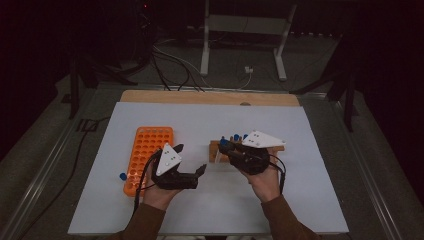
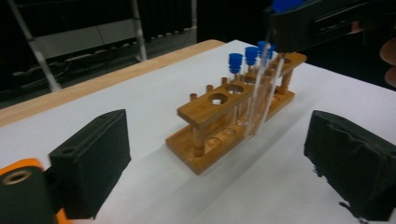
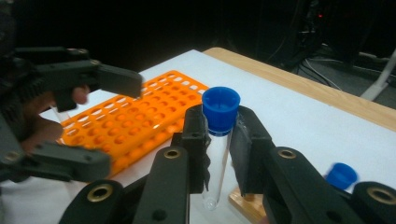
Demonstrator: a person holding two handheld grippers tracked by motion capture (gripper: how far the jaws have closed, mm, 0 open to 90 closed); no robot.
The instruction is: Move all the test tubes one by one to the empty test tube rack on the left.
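Note:
A wooden tube rack (image 1: pixel 215 154) (image 2: pixel 219 116) stands mid-table with several blue-capped tubes (image 2: pixel 243 58) in it. My right gripper (image 1: pixel 225 146) (image 3: pixel 219 140) is shut on a clear test tube with a blue cap (image 3: pixel 219 109) (image 2: pixel 262 88), holding it upright just in front of the wooden rack. My left gripper (image 1: pixel 191 159) (image 2: pixel 224 163) stands open with nothing between its fingers, facing the wooden rack from the left. An orange tube rack (image 1: pixel 147 147) (image 3: pixel 140 116) lies beside the left hand.
One loose blue-capped tube (image 1: pixel 122 176) lies on the white sheet (image 1: pixel 200 210) left of the orange rack. A wooden table edge (image 1: pixel 210 97) runs along the back. Cables and a metal stand (image 1: pixel 205 40) are on the floor beyond.

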